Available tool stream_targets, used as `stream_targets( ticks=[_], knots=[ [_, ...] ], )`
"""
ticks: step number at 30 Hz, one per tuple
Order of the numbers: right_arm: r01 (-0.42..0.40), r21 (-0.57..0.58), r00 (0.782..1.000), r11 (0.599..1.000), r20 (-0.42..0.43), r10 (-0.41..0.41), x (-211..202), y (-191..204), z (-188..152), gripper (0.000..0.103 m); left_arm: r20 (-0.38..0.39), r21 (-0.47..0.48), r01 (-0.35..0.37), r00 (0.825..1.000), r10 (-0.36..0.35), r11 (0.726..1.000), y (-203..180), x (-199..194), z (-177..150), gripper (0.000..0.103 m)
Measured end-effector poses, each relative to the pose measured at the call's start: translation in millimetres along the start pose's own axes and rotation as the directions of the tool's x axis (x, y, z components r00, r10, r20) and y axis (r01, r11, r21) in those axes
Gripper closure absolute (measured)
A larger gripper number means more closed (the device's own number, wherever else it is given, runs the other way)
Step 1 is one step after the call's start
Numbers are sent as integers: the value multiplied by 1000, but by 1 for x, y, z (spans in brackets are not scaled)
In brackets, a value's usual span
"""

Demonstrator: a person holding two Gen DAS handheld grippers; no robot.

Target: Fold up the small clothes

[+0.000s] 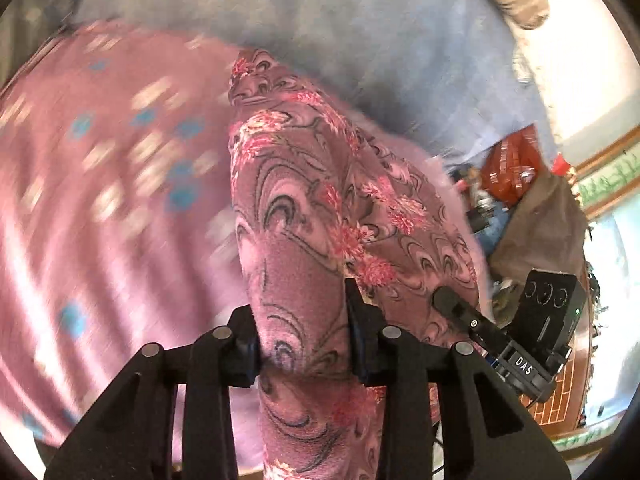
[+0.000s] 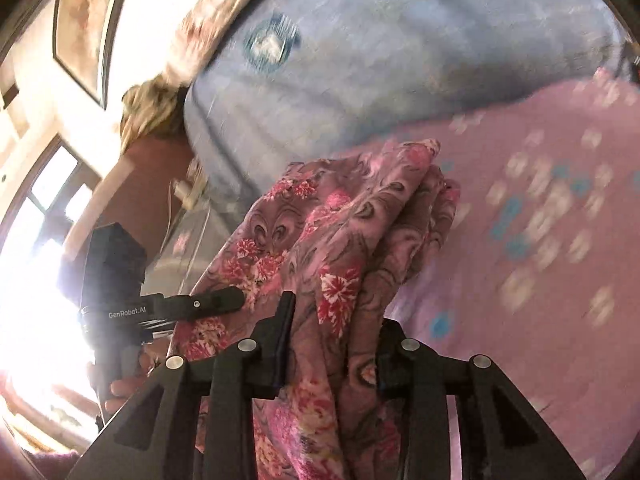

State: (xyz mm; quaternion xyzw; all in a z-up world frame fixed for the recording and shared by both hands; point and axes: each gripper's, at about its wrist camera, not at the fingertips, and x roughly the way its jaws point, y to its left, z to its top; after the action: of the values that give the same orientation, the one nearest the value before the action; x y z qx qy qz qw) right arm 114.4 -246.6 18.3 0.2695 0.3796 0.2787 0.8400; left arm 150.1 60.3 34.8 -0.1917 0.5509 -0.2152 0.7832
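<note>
A mauve garment (image 1: 320,200) printed with pink flowers and dark swirls is bunched and lifted above the bed. My left gripper (image 1: 304,344) is shut on a thick fold of it, cloth filling the space between the black fingers (image 1: 360,320). The same garment (image 2: 320,248) fills the right wrist view, where my right gripper (image 2: 332,344) is shut on another bunched fold. In the left wrist view, the other gripper (image 1: 456,300) grips the cloth's right side. The other gripper (image 2: 224,300) shows in the right wrist view at the cloth's left side.
A pink bedsheet (image 1: 100,200) with blue and white flowers lies under the garment, also the pink bedsheet (image 2: 540,220). A pale blue blanket (image 2: 380,60) lies beyond. Red cloth and clutter (image 1: 516,164) sit at the right. Bright windows (image 2: 36,240) are at the left.
</note>
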Motion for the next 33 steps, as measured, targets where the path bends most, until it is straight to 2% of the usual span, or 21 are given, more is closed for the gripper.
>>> stream_targets(
  ticks=[2,3,4,6,8,11,12,13,14,15,16,17,18,19,21,24,25,26,27,30,33],
  knots=[
    [32,6,997,999,-71,-31,24,-3,-18,66,-53,-48,-55,997,52,997,33,17,-17,68],
    [93,2,987,996,-132,-92,43,-10,-32,62,-79,-66,-79,994,74,995,46,25,-22,57],
    [120,-3,982,993,-148,-119,50,-13,-40,60,-97,-94,-55,994,46,994,60,32,-26,52],
    [113,-3,988,994,-104,-112,43,-15,-46,56,-71,-139,32,997,-43,990,74,23,-29,52],
    [150,9,984,989,-102,-148,29,-14,-39,53,-44,-116,26,999,-32,993,73,10,-24,52],
    [234,-7,972,972,10,-234,4,-4,-20,52,14,-62,-46,999,47,997,55,-6,-4,52],
    [245,11,969,969,30,-245,-1,2,-11,54,18,-90,-57,998,59,994,51,-7,3,52],
    [243,37,968,969,53,-245,-2,6,-2,55,38,-139,-40,998,46,990,46,-9,6,52],
    [246,54,966,968,73,-249,0,12,5,55,45,-145,-12,999,19,989,41,-7,9,52],
    [264,22,961,964,84,-265,2,23,12,56,26,-59,-8,1000,10,998,27,2,13,52],
    [282,-41,955,958,105,-277,3,32,12,56,34,30,-66,997,65,997,16,8,16,52],
    [297,-81,951,951,120,-287,3,38,13,56,81,108,-162,985,153,981,6,12,20,52],
    [318,-132,945,939,127,-302,4,42,12,57,111,142,-209,975,194,968,-3,16,24,52],
    [327,-140,942,935,123,-311,5,39,12,57,119,153,-201,976,185,968,-8,21,28,52],
    [317,-110,946,942,107,-306,16,32,18,59,117,121,-140,985,126,983,-4,24,37,49],
    [322,-62,947,945,38,-320,41,11,27,64,85,105,-157,985,148,982,4,43,47,48],
    [346,-67,938,936,13,-346,49,6,26,64,74,112,-177,983,169,978,9,48,46,48],
    [396,-83,917,914,-18,-399,59,2,24,64,60,123,-198,979,192,972,12,53,43,48],
    [456,-96,884,885,-62,-463,72,-8,19,63,50,138,-213,977,208,967,14,57,43,48],
    [415,-3,909,910,-23,-415,57,-15,17,63,51,173,-238,971,233,956,8,51,43,48],
    [368,-12,930,930,15,-368,31,-1,13,59,39,190,-218,976,215,957,2,38,37,48]
  ],
)
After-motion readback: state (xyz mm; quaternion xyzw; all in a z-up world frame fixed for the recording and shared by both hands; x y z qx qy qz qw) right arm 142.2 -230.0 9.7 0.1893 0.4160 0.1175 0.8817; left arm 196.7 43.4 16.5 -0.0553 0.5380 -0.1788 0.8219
